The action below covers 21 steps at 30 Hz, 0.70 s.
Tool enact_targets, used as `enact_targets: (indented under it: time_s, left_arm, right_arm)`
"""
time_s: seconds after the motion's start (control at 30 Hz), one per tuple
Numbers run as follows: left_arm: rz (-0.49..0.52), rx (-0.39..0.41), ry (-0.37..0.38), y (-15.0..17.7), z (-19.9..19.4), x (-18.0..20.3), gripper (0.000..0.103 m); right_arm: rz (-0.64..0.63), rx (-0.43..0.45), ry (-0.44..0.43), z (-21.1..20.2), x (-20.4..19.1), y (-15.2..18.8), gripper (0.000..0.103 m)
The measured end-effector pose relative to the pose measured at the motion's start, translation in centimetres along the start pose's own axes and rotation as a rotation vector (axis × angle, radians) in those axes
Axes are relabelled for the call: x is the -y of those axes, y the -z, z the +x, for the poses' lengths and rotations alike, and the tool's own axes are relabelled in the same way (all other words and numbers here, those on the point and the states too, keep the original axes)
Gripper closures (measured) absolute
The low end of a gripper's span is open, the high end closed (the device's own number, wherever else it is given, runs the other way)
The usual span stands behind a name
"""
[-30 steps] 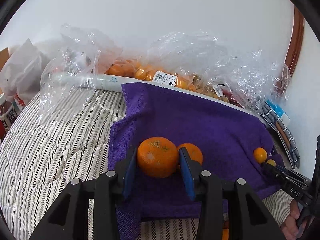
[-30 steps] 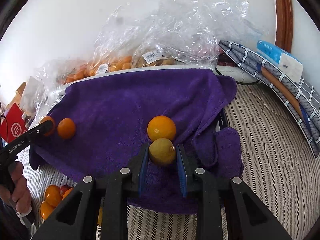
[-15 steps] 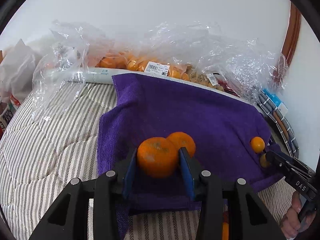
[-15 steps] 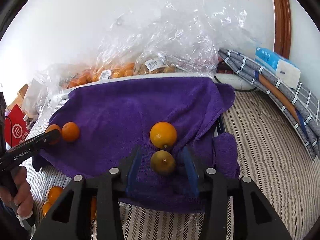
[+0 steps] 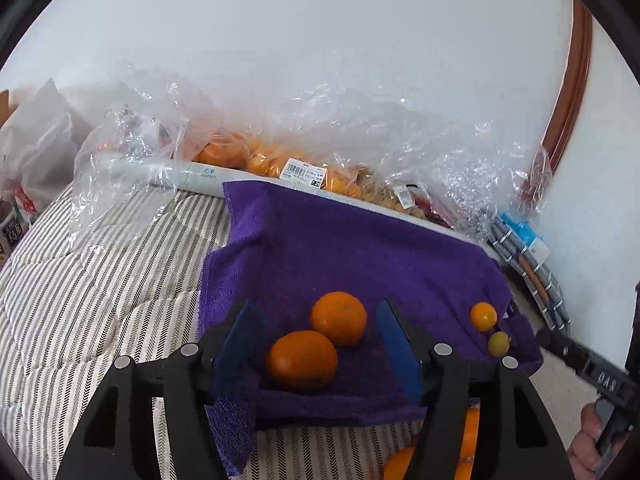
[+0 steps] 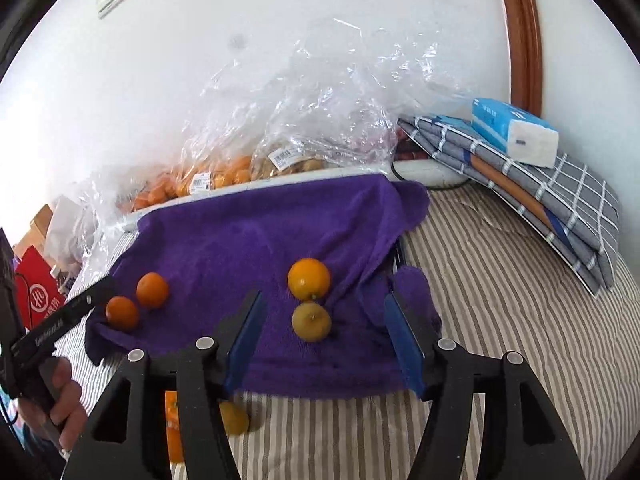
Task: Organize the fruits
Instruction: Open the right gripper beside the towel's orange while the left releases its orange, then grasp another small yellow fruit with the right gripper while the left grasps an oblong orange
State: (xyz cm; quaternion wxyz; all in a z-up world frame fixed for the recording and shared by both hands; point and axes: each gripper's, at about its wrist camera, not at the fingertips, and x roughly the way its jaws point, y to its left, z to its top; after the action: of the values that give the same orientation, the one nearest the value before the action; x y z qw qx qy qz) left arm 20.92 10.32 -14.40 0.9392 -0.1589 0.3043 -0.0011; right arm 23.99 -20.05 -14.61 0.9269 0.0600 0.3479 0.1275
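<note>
In the left wrist view, the left gripper (image 5: pixel 320 344) is seen spread wide at lower centre, with a tangerine (image 5: pixel 302 361) lying loose between its blue pads on the purple towel (image 5: pixel 340 248) and a second tangerine (image 5: pixel 339 318) touching it just above. In the right wrist view, the right gripper (image 6: pixel 322 344) is likewise spread wide, and a yellowish lemon (image 6: pixel 311 321) is left ungripped between its pads, directly below an orange (image 6: pixel 309 279) at mid-frame. Bagged fruit (image 6: pixel 208 180) is piled along the wall in the upper half.

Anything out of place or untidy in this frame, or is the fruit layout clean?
Mostly tidy: four fruits sit in two pairs on the purple towel. The oddities: the towel's right corner is bunched and folded over, and a few loose fruits lie off the towel on the striped bedding at its near edge.
</note>
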Motion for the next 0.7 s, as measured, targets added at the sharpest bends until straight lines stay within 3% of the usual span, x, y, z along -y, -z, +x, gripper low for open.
enact_targets:
  time_s: [0.2, 0.3, 0.47, 0.7]
  left_arm:
    - [-0.023, 0.039, 0.009, 0.0, -1.7, -0.6, 0.04]
    - [-0.013, 0.063, 0.002, 0.7, -3.2, -1.0, 0.04]
    - [0.002, 0.037, -0.01, 2.9, -5.0, -2.2, 0.04]
    - [-0.022, 0.02, -0.043, 3.8, -5.7, -3.4, 0.04]
  right_arm:
    - [-0.022, -0.061, -0.028, -1.5, -1.8, 3.1, 0.063]
    - [-0.051, -0.084, -0.045, -1.9, -2.9, 4.7, 0.065]
    - [-0.088, -0.149, -0.107, -1.7, -4.5, 6.9, 0.072]
    - [-0.132, -0.193, -0.098, -0.2, -6.0, 7.7, 0.075]
